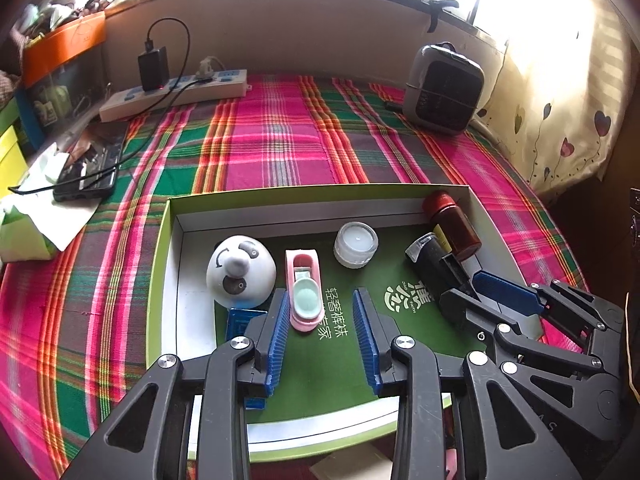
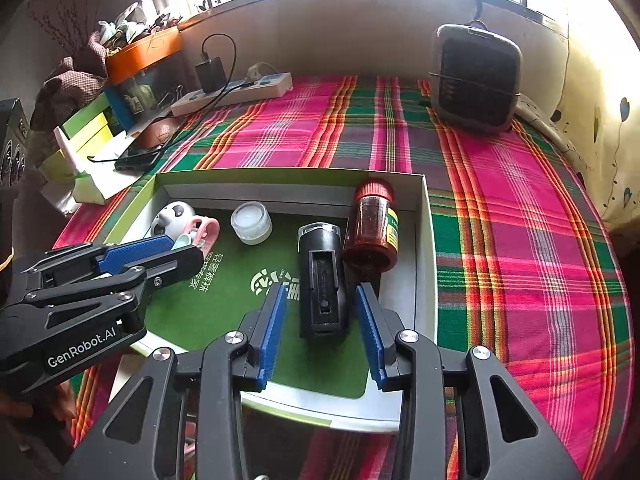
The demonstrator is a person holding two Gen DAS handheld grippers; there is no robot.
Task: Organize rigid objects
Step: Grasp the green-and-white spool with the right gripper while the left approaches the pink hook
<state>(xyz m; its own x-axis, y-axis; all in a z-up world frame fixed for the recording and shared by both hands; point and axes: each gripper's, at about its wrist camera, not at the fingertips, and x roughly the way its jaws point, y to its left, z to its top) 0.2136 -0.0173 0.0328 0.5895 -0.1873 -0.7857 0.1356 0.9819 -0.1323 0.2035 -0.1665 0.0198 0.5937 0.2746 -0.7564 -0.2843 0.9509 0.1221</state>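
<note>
Both grippers (agape) over box (image 1: 168, 240)

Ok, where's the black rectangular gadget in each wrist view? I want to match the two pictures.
Left wrist view: black gadget lies right of centre in the box, partly behind the right tongs.
Right wrist view: it lies lower centre, between the open right tongs.
Shared landmark: the red-capped jar beside it.

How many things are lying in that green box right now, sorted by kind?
Round panda toy: 1
Pink toy toilet: 1
Clear lidded jar: 1
Black gadget: 1
Red-capped bottle: 1
Small blue item, partly hidden by the left gripper: 1
Total: 6
</note>
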